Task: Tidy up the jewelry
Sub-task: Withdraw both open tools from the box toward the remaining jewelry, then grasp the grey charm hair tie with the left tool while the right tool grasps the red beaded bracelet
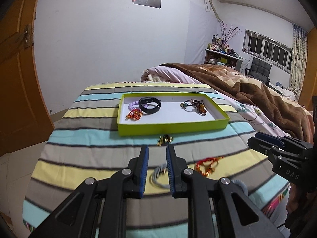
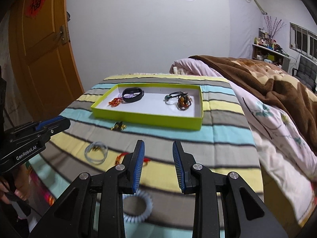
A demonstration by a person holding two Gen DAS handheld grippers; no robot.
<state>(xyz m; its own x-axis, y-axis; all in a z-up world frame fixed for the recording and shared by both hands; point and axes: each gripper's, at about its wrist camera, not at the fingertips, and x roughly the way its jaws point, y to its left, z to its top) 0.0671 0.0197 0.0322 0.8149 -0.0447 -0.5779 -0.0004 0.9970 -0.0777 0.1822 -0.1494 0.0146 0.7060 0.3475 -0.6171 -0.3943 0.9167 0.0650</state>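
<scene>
Left wrist view: several bracelets already lie in the shallow lime-green cardboard tray (image 1: 170, 129) near the striped bed's (image 1: 83, 138) far edge, while roughly four loose pieces, blurred, remain nearer, both the left gripper (image 1: 157, 150) and right gripper (image 2: 158, 145) open and empty.

One lime-green tray (image 1: 172, 128), with 4 pieces inside: 1 black wristband (image 1: 150, 104), 1 lilac coil band (image 1: 133, 105) and 1 red-gold beaded piece (image 1: 134, 115) at its left end, plus 1 dark cord-and-bead tangle (image 1: 195, 105) toward its right end, which may be more than one item, can't tell. On the striped cloth (image 2: 227, 136), 4 loose pieces: 1 small gold trinket (image 2: 118, 126), 1 grey elastic loop (image 2: 96, 153), 1 red-gold bracelet (image 1: 207, 165), 1 pale blue coil band (image 2: 138, 208). Two grippers: the left gripper (image 1: 157, 148) and the right gripper (image 2: 158, 144), jaws parted and nothing between them.
</scene>
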